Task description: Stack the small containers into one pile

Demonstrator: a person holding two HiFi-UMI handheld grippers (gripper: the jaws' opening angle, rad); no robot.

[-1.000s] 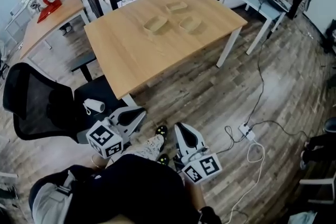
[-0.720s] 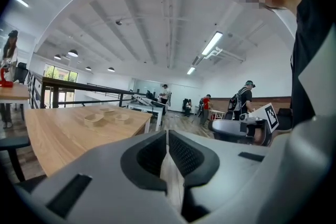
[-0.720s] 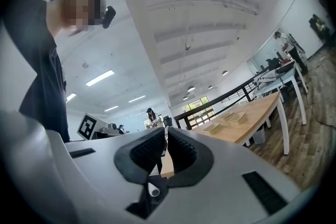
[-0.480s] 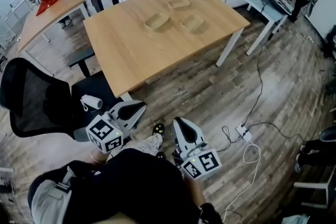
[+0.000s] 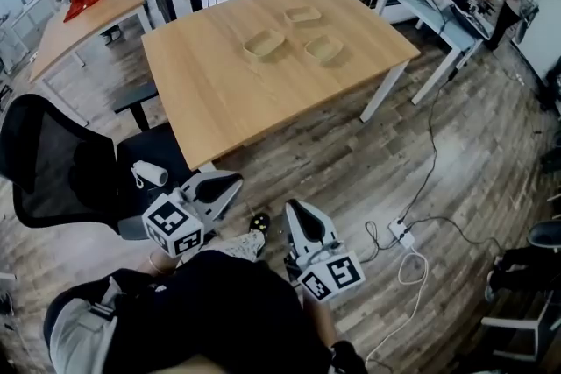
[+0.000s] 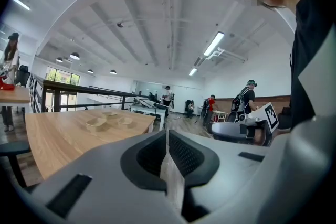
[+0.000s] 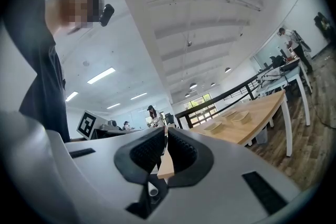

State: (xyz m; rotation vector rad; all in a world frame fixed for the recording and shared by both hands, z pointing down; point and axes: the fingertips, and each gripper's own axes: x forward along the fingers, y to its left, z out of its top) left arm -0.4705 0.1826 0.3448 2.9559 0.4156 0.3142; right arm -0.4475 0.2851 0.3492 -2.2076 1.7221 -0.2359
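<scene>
Three containers (image 5: 264,43) on wooden table (image 5: 219,101) | plank floor (image 5: 351,158) | left gripper (image 5: 233,180), right gripper (image 5: 292,207): fingers closed, empty

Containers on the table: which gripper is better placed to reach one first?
Left, slightly: the left gripper is nearer the table than the right gripper. Both are shut and far from the containers.
</scene>
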